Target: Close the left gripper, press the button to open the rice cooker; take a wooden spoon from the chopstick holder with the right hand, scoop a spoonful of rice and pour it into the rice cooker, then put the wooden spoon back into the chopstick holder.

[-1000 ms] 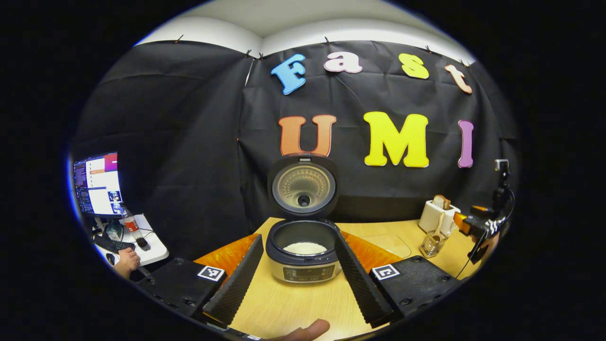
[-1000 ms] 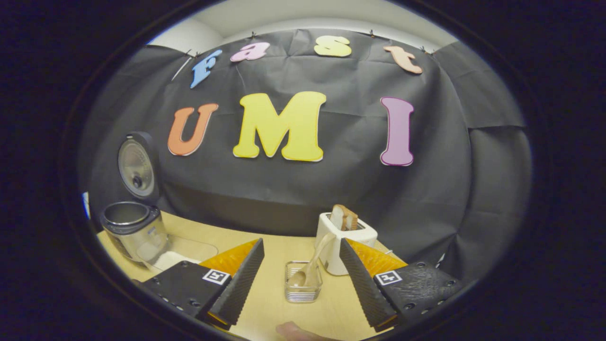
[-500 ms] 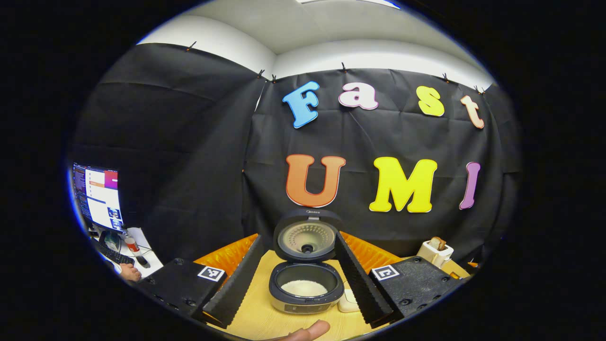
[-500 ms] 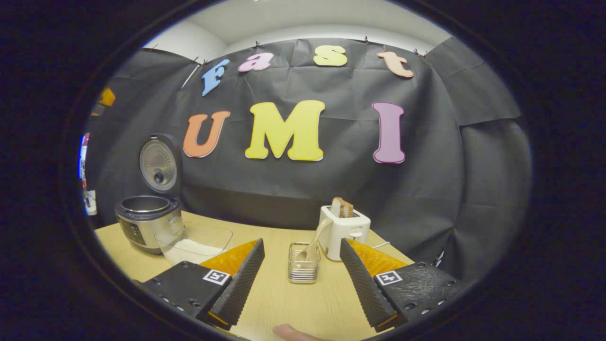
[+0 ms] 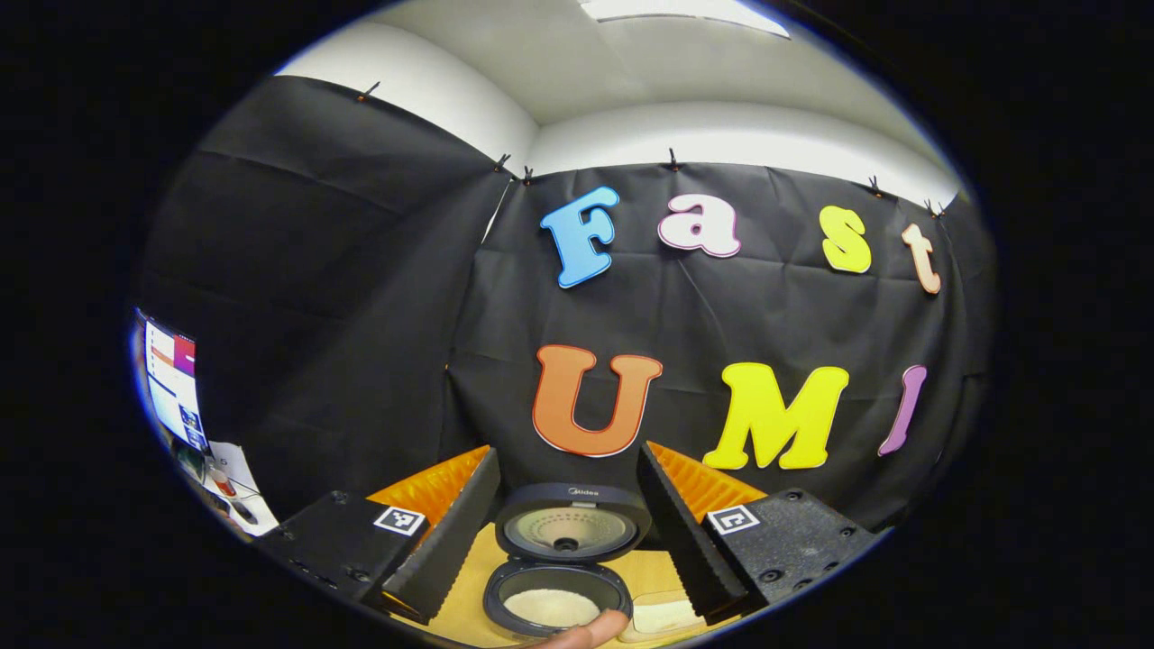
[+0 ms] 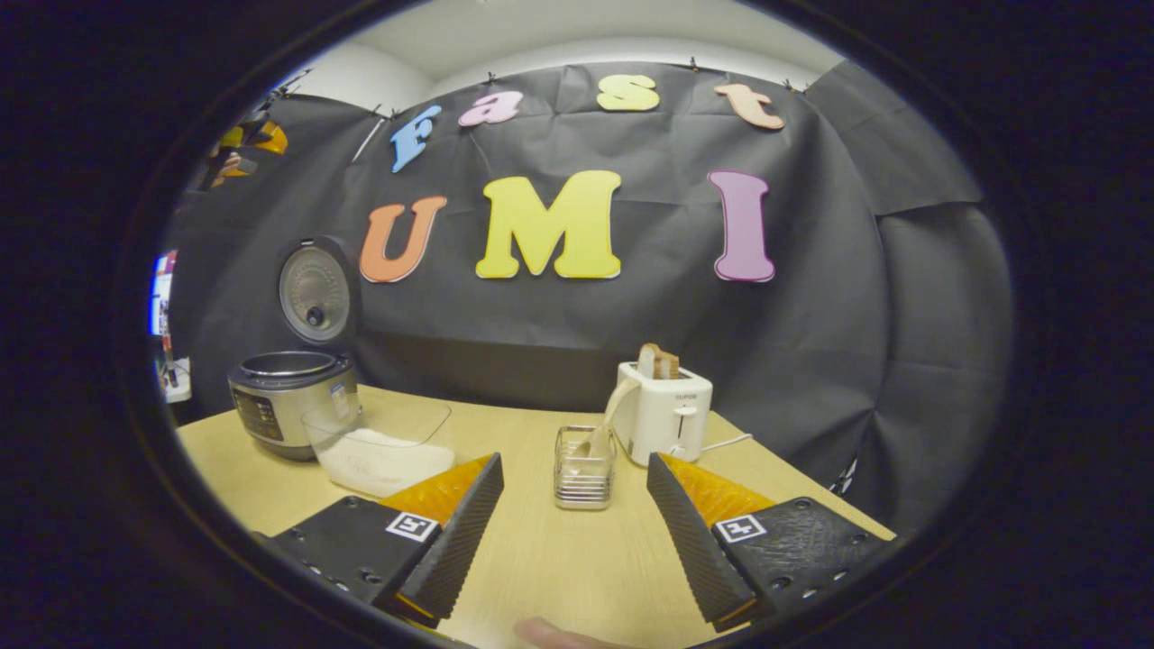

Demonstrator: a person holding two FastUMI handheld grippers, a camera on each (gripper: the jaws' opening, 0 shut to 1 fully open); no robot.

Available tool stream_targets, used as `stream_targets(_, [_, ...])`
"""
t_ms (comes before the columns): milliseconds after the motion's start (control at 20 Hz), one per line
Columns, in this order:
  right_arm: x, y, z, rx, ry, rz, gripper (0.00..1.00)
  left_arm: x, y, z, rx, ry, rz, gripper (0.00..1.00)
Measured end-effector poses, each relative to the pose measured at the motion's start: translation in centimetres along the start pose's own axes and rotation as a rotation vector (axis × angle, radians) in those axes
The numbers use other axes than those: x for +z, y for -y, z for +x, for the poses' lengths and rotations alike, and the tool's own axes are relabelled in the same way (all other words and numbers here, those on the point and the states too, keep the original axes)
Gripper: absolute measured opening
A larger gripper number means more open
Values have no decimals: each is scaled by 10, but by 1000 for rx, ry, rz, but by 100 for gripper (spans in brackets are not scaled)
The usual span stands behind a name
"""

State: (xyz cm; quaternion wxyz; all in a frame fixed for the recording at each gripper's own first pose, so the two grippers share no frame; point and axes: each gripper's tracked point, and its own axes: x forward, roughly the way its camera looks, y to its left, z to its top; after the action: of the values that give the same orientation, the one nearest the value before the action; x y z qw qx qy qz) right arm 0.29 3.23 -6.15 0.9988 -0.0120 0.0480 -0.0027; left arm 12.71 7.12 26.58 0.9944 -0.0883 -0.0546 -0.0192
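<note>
Left gripper view: left gripper (image 5: 566, 532) spread wide, nothing between the fingers; rice cooker (image 5: 556, 581) at bottom centre of frame, lid (image 5: 571, 530) up, white rice visible in the pot. Fingertip (image 5: 586, 631) at the bottom edge, overlapping the cooker's front rim. Monitor (image 5: 171, 383) at far left.

Right gripper view: right gripper (image 6: 577, 532) also wide, empty, hovering over the table (image 6: 577, 568). Chopstick holder (image 6: 583, 469) just above centre bottom, between the finger lines, wooden spoon (image 6: 606, 424) standing in it, leaning right toward the white toaster (image 6: 665, 410) just behind. Clear rice container (image 6: 383, 446) at lower left, just beside the open cooker (image 6: 288, 397). Other gripper (image 6: 242, 149) at upper left, high above the cooker.
</note>
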Motion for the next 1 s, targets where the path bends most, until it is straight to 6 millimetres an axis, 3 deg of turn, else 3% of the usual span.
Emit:
stream_targets(250, [-2, 4, 1, 15, 24, 0, 94, -35, 7, 85, 29, 55, 38, 98])
stream_targets(400, [-5, 6, 3, 20, 30, 2, 96, -48, -4, 137, 87, 147, 80, 98])
stream_targets(550, [-11, 10, 6, 16, 16, 11, 96, -77, -5, 172, 106, 140, 136, 97])
stream_targets(650, [-15, 11, 8, 13, 7, 15, 96, -89, -1, 185, 92, 129, 134, 97])
stream_targets(1000, [-14, 6, 8, 28, 16, 29, 96, -105, 8, 200, 46, 106, 83, 97])
